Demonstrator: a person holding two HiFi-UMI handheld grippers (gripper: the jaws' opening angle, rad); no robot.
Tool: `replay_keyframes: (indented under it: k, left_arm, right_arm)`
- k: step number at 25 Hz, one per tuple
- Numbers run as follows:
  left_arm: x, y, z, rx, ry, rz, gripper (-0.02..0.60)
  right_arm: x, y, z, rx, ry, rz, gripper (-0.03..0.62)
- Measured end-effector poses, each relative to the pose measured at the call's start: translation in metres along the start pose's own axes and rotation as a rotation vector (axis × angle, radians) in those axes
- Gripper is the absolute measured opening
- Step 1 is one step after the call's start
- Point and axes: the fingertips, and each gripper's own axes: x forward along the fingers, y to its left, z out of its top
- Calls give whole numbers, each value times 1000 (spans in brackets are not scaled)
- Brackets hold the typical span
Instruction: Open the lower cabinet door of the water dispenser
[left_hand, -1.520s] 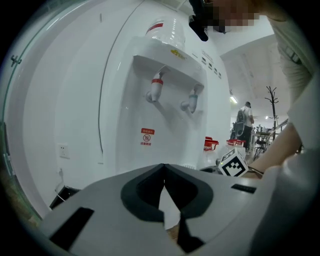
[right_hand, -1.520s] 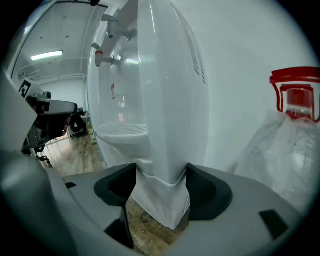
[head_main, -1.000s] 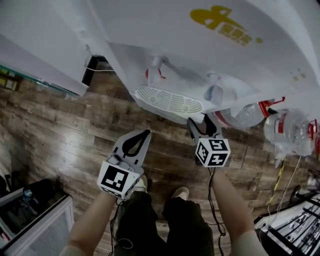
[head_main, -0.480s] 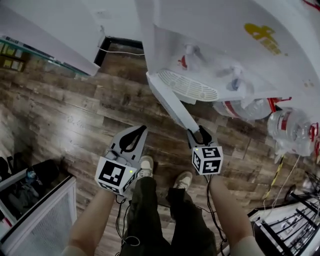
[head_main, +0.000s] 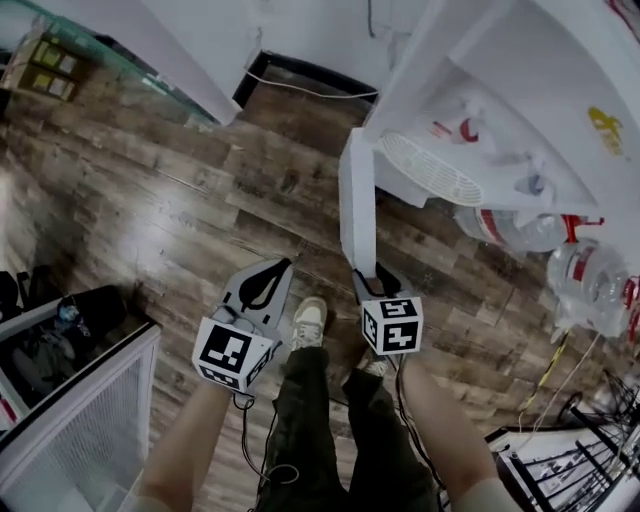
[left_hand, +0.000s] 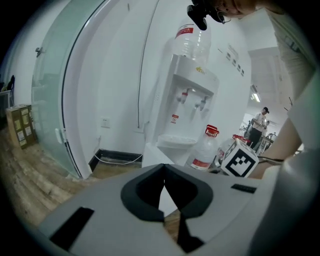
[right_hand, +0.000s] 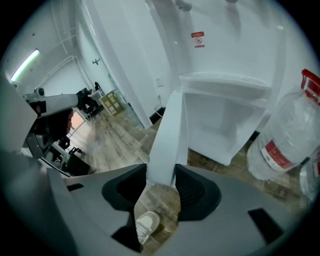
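The white water dispenser (head_main: 500, 110) stands at the upper right of the head view, its drip tray (head_main: 432, 170) showing. Its lower cabinet door (head_main: 356, 205) is swung out edge-on toward me. My right gripper (head_main: 374, 278) is clamped on the door's free edge, its jaws still closing; in the right gripper view the door (right_hand: 167, 135) fills the gap of that gripper (right_hand: 161, 182). To its left my left gripper (head_main: 272, 268) is shut and empty, apart from the door. In the left gripper view its tips (left_hand: 164, 187) meet, facing the dispenser (left_hand: 187, 100).
Several large water bottles (head_main: 590, 275) lie on the wood floor right of the dispenser. A glass partition (head_main: 150, 40) and a wall cable (head_main: 300, 88) are at the top. A white grilled box (head_main: 70, 400) stands lower left, a rack (head_main: 580, 460) lower right. My shoes (head_main: 308, 320) are below the door.
The cabinet door has swung out from the dispenser, held by the right gripper, which moved toward me. The left gripper drew back too, still shut.
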Motion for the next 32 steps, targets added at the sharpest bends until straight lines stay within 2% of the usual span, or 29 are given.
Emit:
replay_keyframes:
  k: [6,11,14,18,23,27,32]
  left_arm:
    - [-36,32,-22,-39,37,56,6]
    - [-61,63,-32,-71,48,92,6]
    - [-75,80,-34,-81,58,130,5]
    - [-89,93,-27,-70,65,157,5]
    - [-98,94,-4,-75,60,148,6]
    - [-100,89,25,-50,41,128,6]
    - [-98,70,78,-24,18,95,6]
  right_arm:
    - [23,60,11,37,4,72,190]
    - [46,103,27,-2,14,137,187]
    - [56,121,34,7,32,198,210]
    - [57,132,37,27,60,233,229]
    - [27,131,46,77,56,215,224]
    - [-11,117,66,62,9,171,124]
    - [-74,90,106,48,-89,116,69]
